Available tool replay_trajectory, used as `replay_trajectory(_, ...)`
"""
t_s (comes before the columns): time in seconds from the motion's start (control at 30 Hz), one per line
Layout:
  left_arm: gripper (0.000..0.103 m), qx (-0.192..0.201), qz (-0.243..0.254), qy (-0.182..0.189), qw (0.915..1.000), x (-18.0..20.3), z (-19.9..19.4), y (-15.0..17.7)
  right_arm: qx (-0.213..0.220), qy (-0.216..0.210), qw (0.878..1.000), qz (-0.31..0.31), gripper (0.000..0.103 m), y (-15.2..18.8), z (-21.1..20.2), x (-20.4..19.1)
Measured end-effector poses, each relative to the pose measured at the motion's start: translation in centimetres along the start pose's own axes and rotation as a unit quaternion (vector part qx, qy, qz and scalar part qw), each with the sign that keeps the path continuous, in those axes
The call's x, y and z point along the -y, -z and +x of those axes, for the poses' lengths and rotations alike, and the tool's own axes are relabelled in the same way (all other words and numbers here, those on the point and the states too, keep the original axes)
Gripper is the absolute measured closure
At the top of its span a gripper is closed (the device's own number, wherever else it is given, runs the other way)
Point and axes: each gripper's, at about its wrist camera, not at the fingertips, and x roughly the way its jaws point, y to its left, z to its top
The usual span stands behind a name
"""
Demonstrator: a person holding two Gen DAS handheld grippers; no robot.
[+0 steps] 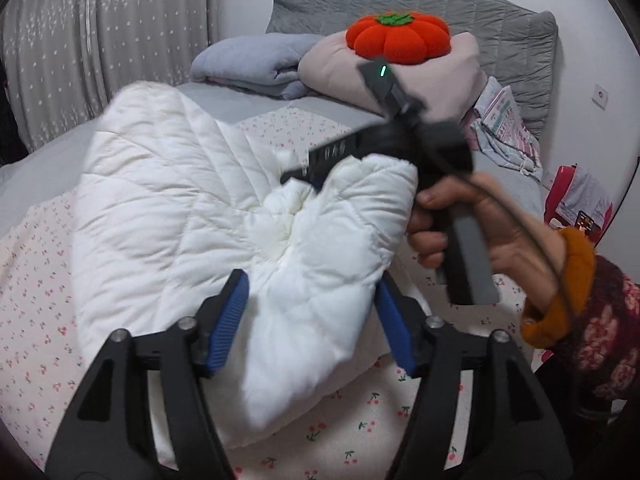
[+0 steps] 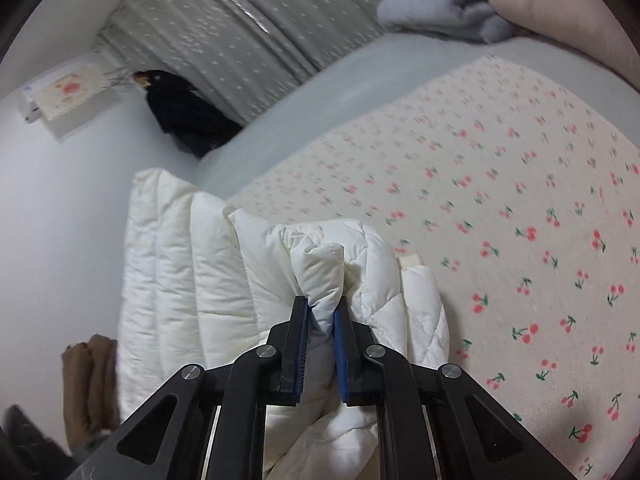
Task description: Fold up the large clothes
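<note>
- Left wrist view: the white quilted jacket [image 1: 192,216] fills the centre of the frame, lying on the cherry-print sheet [image 1: 36,340]; its left edge curves down the left-centre, its lower hem sags toward the bottom centre.
- The left gripper [image 1: 312,322] at the bottom has its jaws spread wide, with a padded fold of the jacket lying between the blue pads [image 1: 230,320].
- At right-centre, the right gripper [image 1: 308,168] bites the jacket's upper fold, held by the person's hand [image 1: 472,232].
- Open sheet shows at lower left and bottom right; folded bedding [image 1: 256,64] and a red pumpkin cushion [image 1: 398,36] crowd the top.
- Right wrist view: the right gripper [image 2: 321,322], bottom centre, pinches a bunched ridge of the jacket [image 2: 224,264], jaws nearly together.
- The jacket occupies the lower left; bare cherry-print sheet [image 2: 500,208] spreads across the right half.
</note>
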Motion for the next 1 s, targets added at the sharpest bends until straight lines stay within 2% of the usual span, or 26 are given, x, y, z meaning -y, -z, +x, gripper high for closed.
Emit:
replay_trajectory(0.17,0.033,0.044,-0.018,0.012,0.9988,-1.9,-3.1,-1.8,-0.004,-0.02,1.0,0.018,0.091,0.2,-0.1,1.3)
replay_trajectory(0.33,0.034,0.053,-0.036,-0.036,0.9973,-4.9,-0.8,-6.0,-0.002,-0.017,1.0,-0.004,0.091,0.4,0.1,1.1)
replay_trajectory(0.37,0.037,0.049,-0.039,-0.041,0.9972,-5.5,0.2,-6.9,-0.001,-0.016,1.0,-0.007,0.091,0.3,0.3,1.1)
replay_trajectory(0.43,0.052,0.03,-0.04,-0.06,0.997,-6.7,2.7,-8.3,0.001,-0.015,1.0,-0.011,0.091,0.2,0.5,1.0)
replay_trajectory(0.53,0.064,-0.004,-0.047,-0.106,0.9933,-8.4,7.0,-9.7,0.001,-0.014,1.0,-0.017,0.091,0.2,0.5,0.9)
replay_trajectory(0.67,0.067,-0.052,-0.101,-0.137,0.984,-11.5,11.6,-9.0,-0.006,0.007,0.999,-0.038,0.091,0.4,1.1,0.6)
replay_trajectory(0.73,0.067,-0.068,-0.107,-0.156,0.9796,-12.1,13.4,-7.6,-0.011,0.009,0.999,-0.051,0.091,0.7,1.6,0.5)
replay_trajectory(0.8,0.067,-0.064,-0.115,-0.164,0.9776,-12.8,14.9,-6.1,-0.016,0.004,0.998,-0.054,0.092,0.8,2.2,0.7)
replay_trajectory(0.9,0.068,-0.061,-0.142,-0.155,0.9756,-13.9,16.2,-4.8,-0.016,0.0,0.999,-0.05,0.093,0.9,2.5,0.7)
replay_trajectory(1.0,0.069,-0.064,-0.116,-0.176,0.9754,-12.7,15.9,-5.4,-0.008,0.016,0.998,-0.054,0.089,0.5,1.1,-0.3)
